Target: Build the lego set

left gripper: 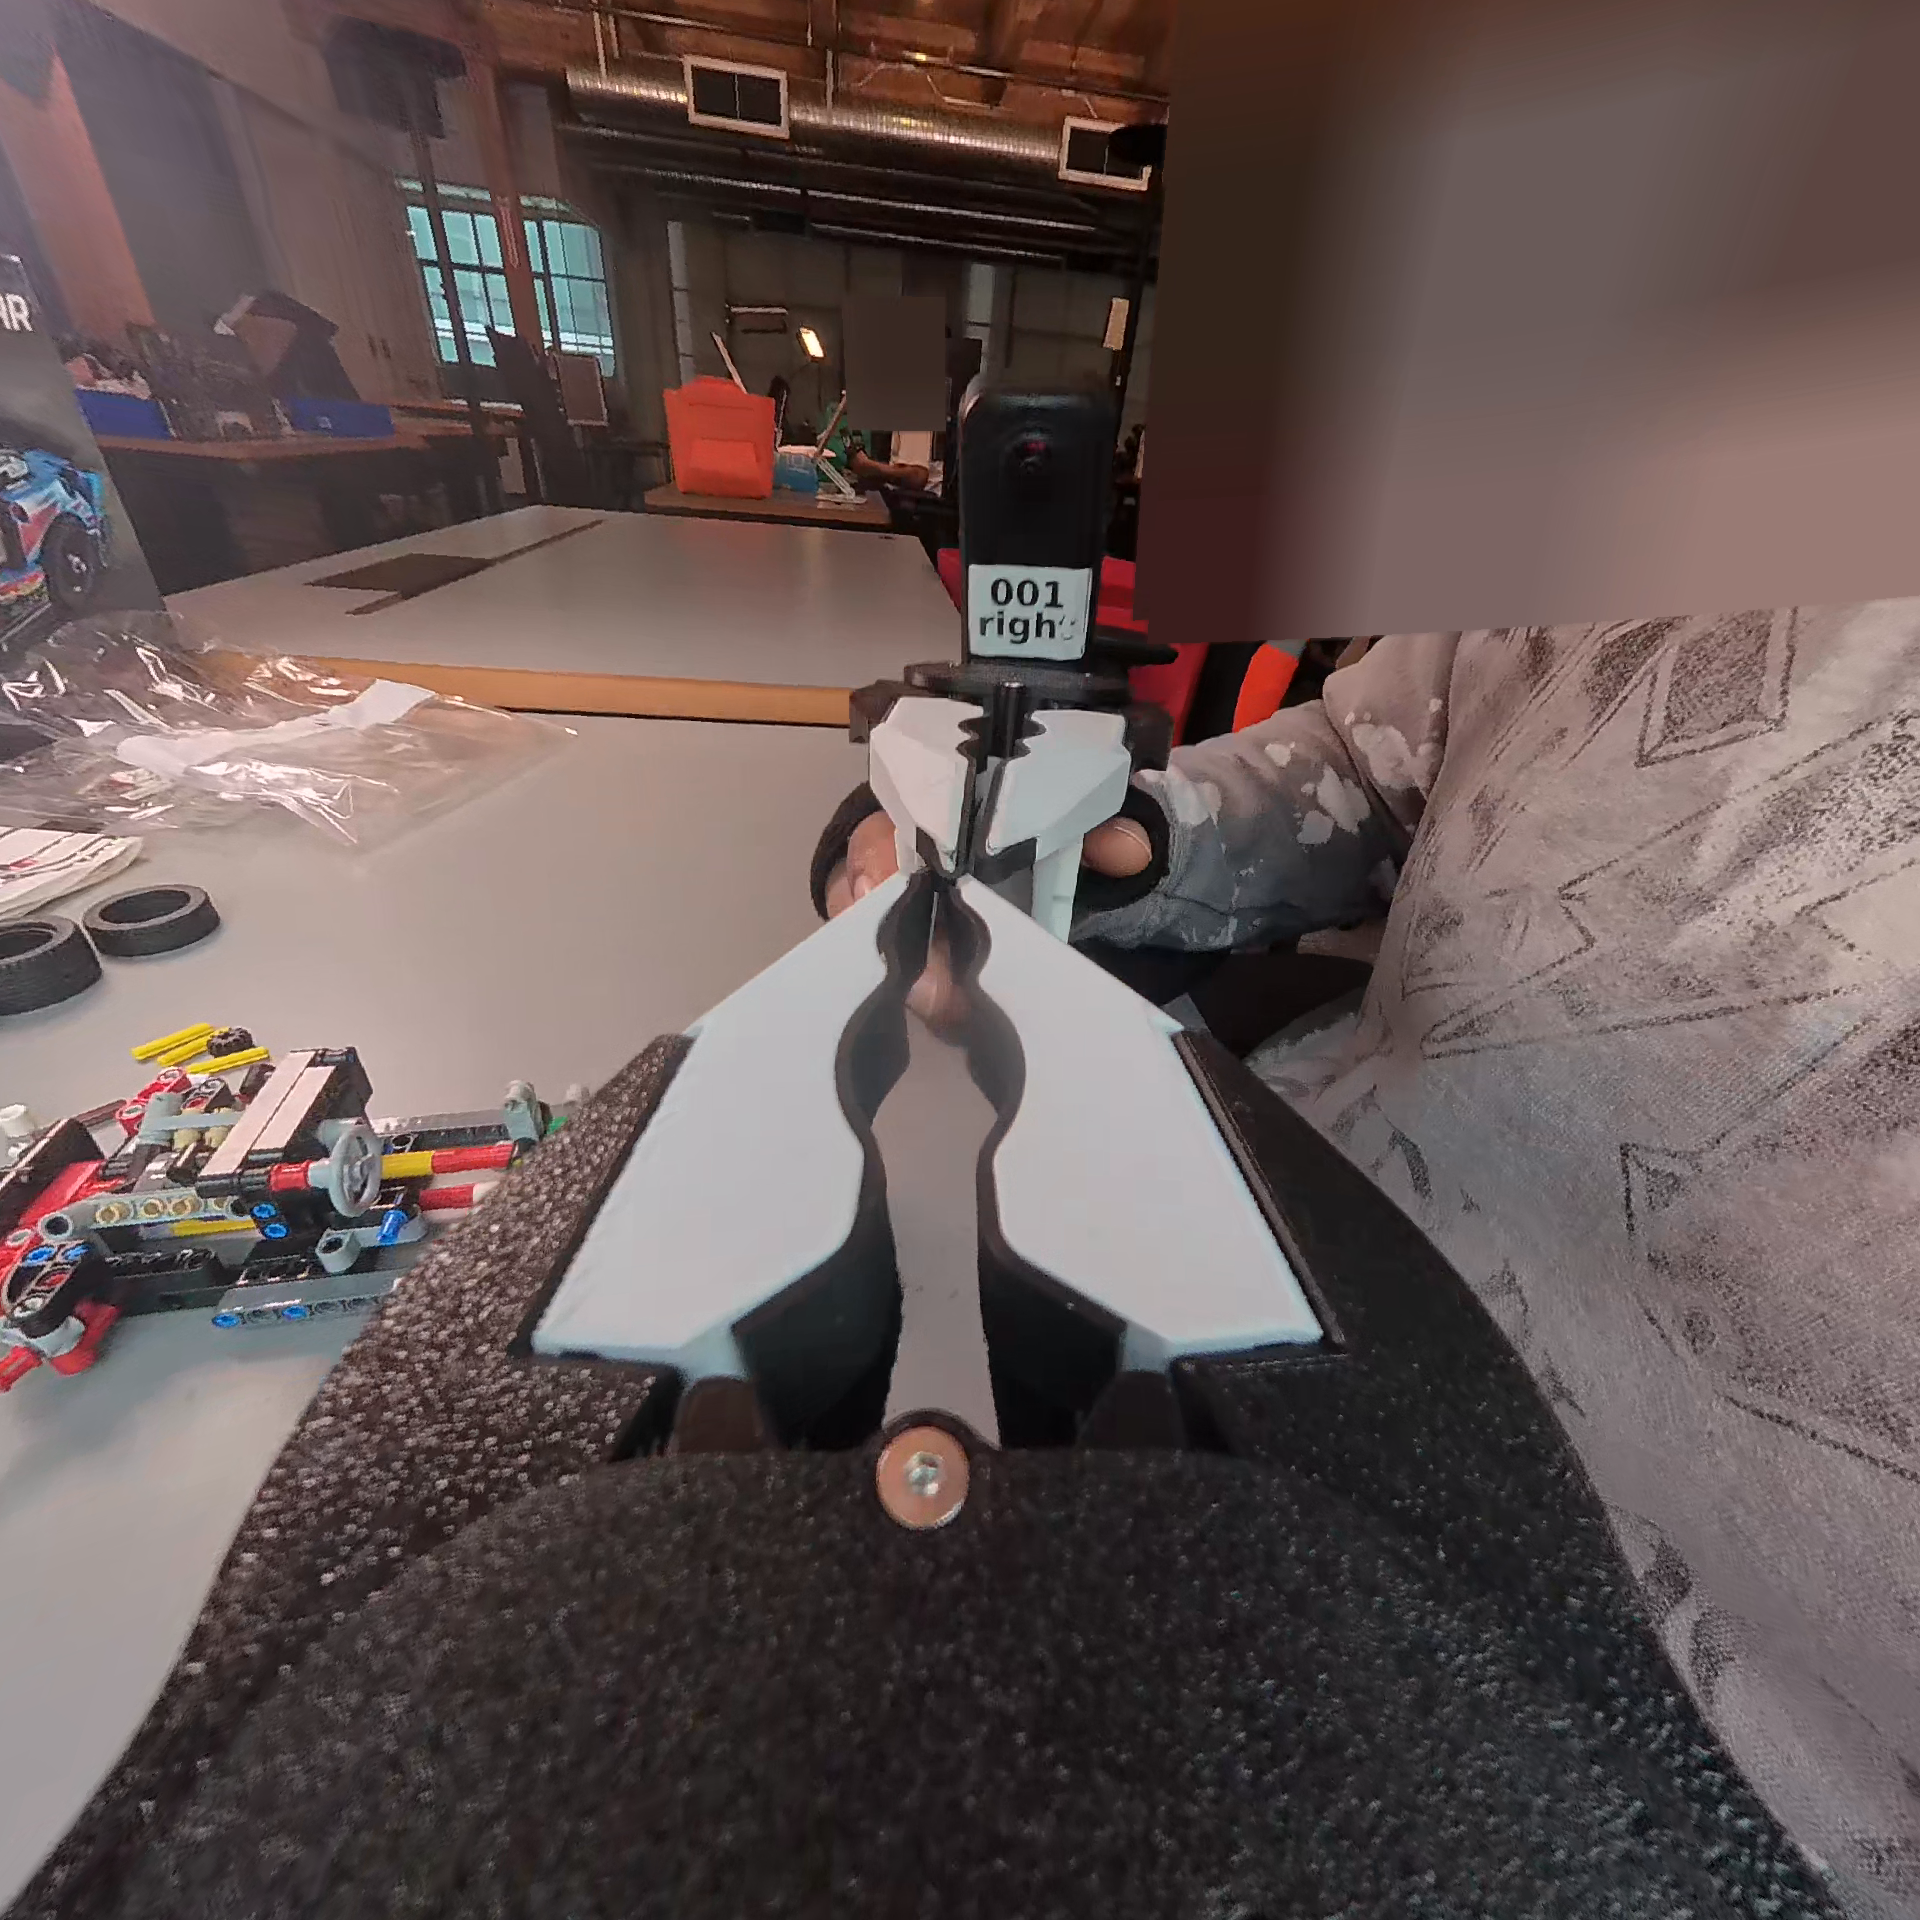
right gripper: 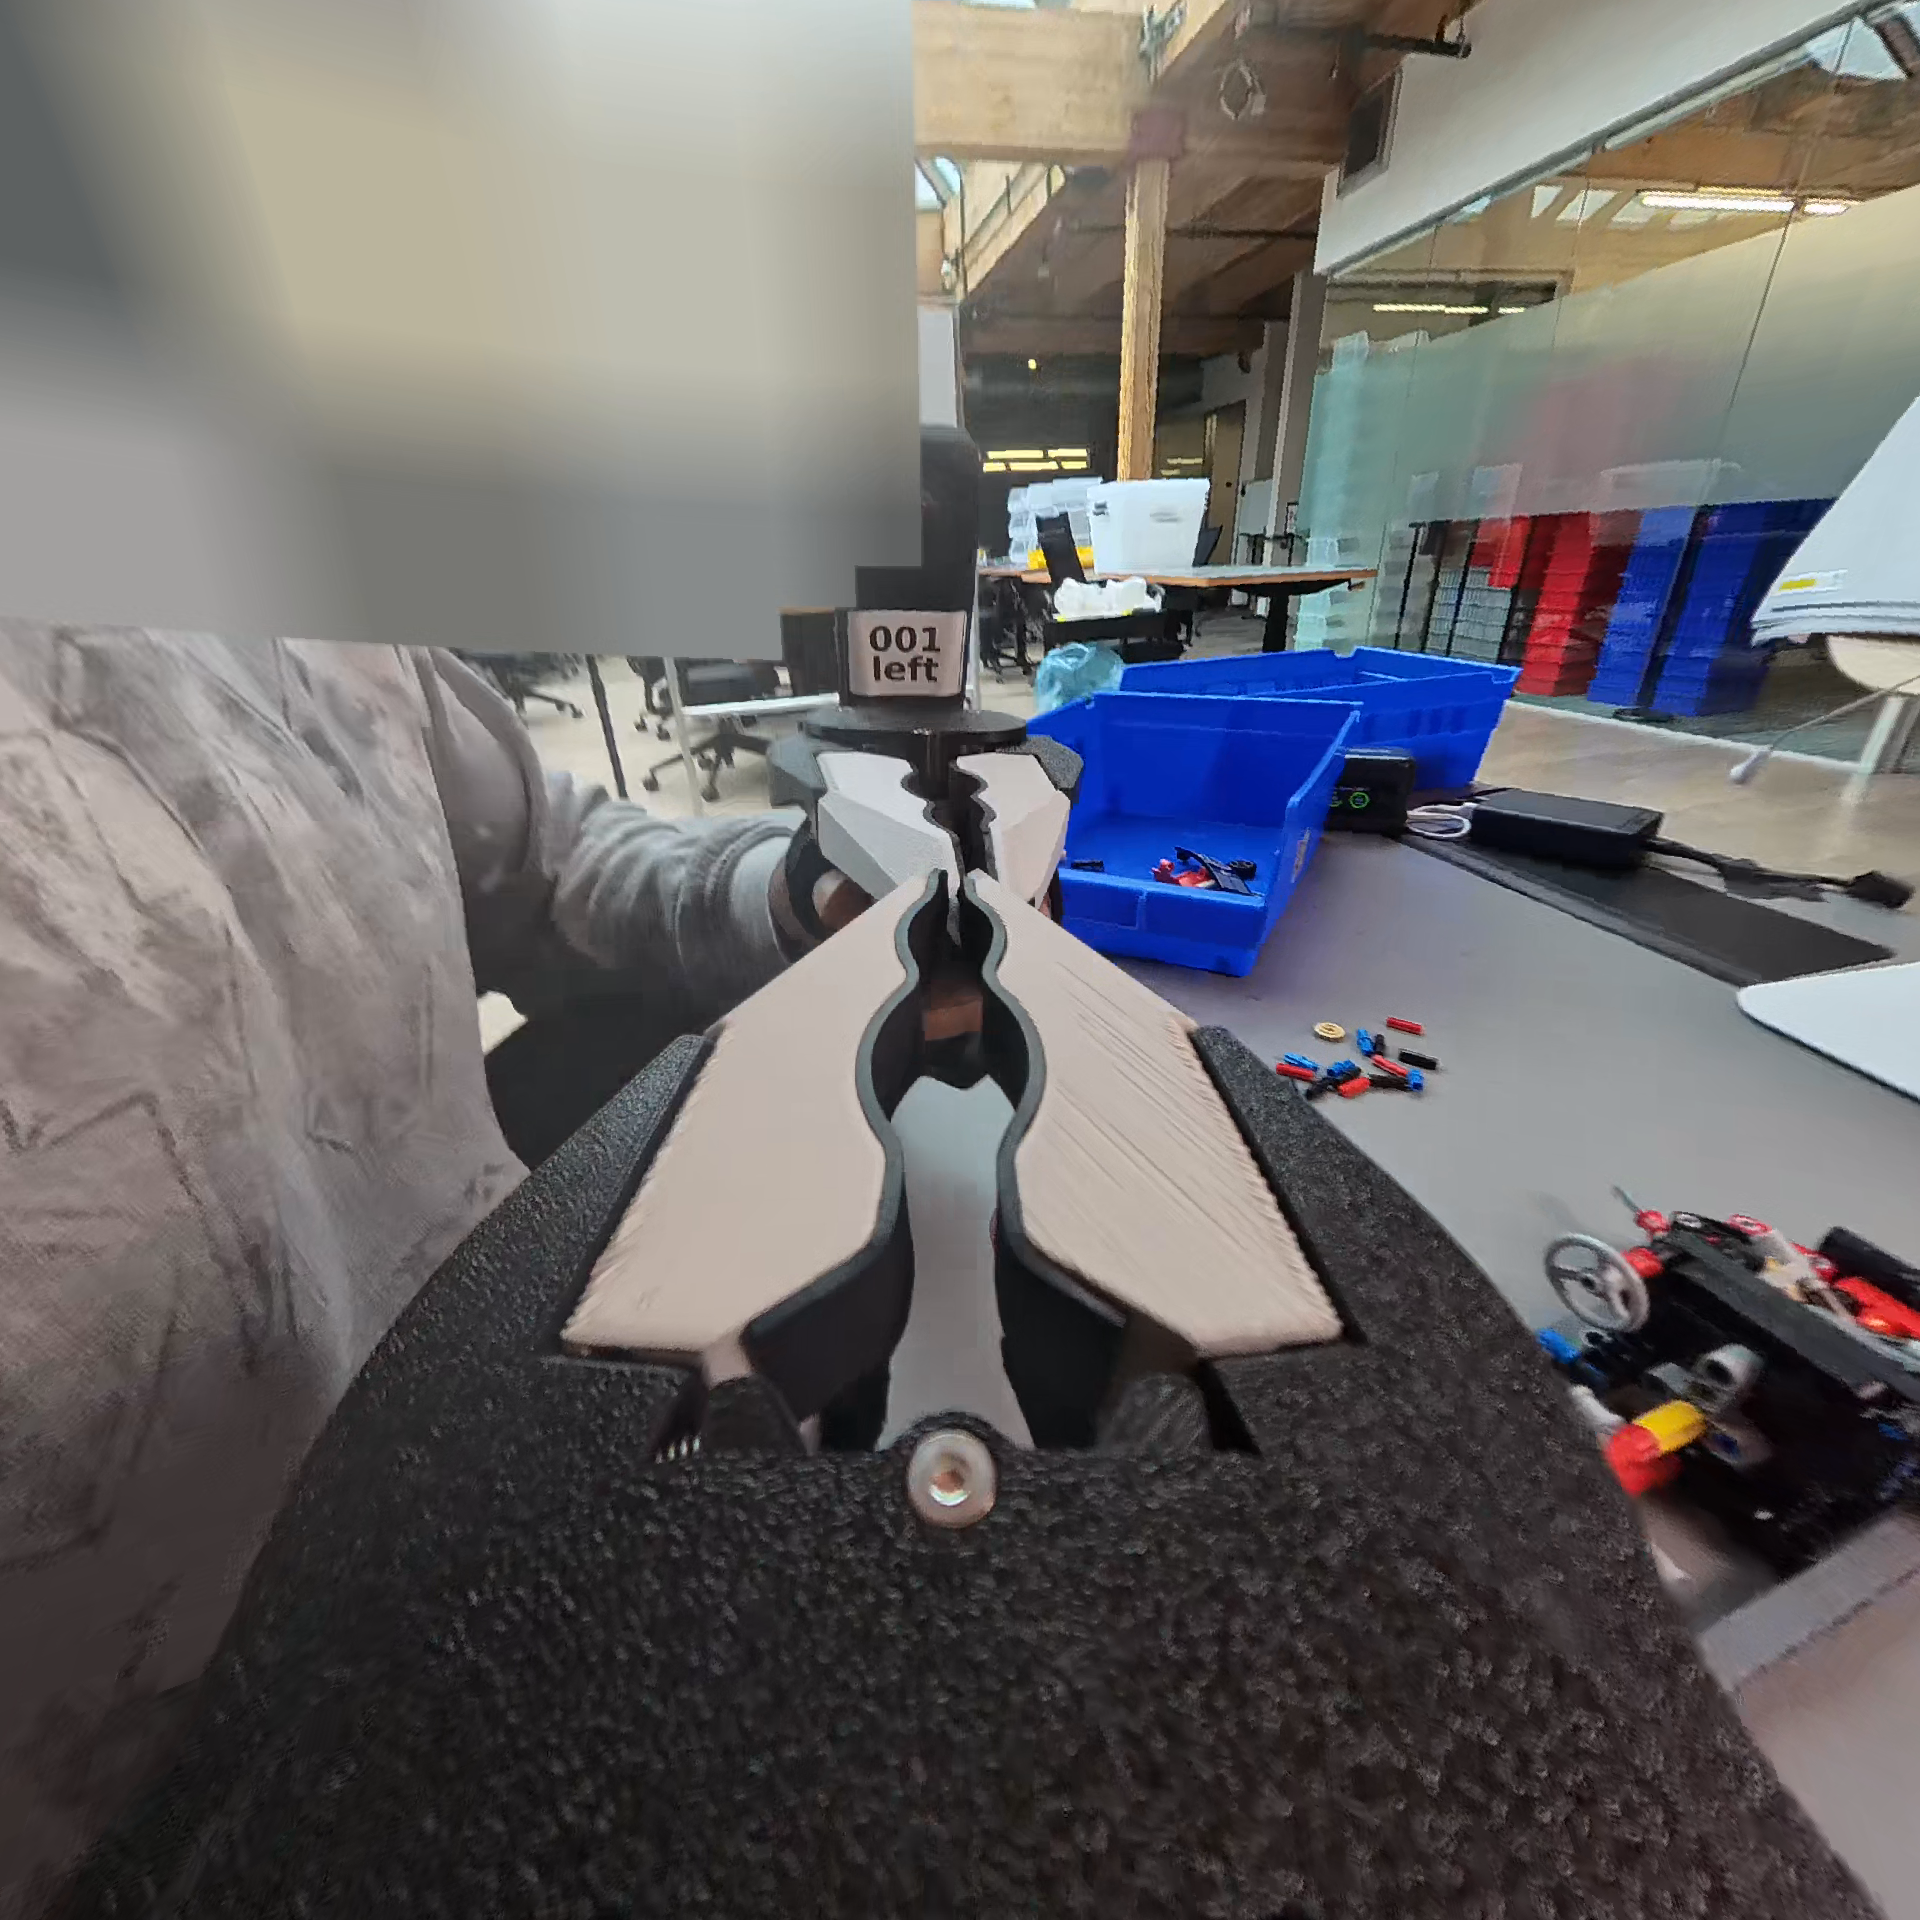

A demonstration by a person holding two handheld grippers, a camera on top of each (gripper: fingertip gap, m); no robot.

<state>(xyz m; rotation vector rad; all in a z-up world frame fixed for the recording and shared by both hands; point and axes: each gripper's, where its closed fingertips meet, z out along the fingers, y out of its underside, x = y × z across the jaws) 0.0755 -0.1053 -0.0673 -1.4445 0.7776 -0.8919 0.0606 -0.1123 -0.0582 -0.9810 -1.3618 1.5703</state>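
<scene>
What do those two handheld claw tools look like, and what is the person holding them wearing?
Each gripper, left gripper and right gripper, has two pale, wavy-edged fingers lined in black on a rough black body with a silver screw. Each carries a black camera with a white label. The person wears a grey patterned sweatshirt and black fingerless gloves.

Two hand-held grippers face each other. The left gripper (left gripper: 940, 899) and right gripper (right gripper: 954, 896) each have pale wedge-shaped fingers with wavy black inner edges, a rough black textured body, one silver screw (left gripper: 923, 1476) – and a black camera (left gripper: 1034, 468) bearing a white label. The person wears a grey patterned sweatshirt (left gripper: 1621, 1039) and black fingerless gloves (left gripper: 1148, 805).
</scene>
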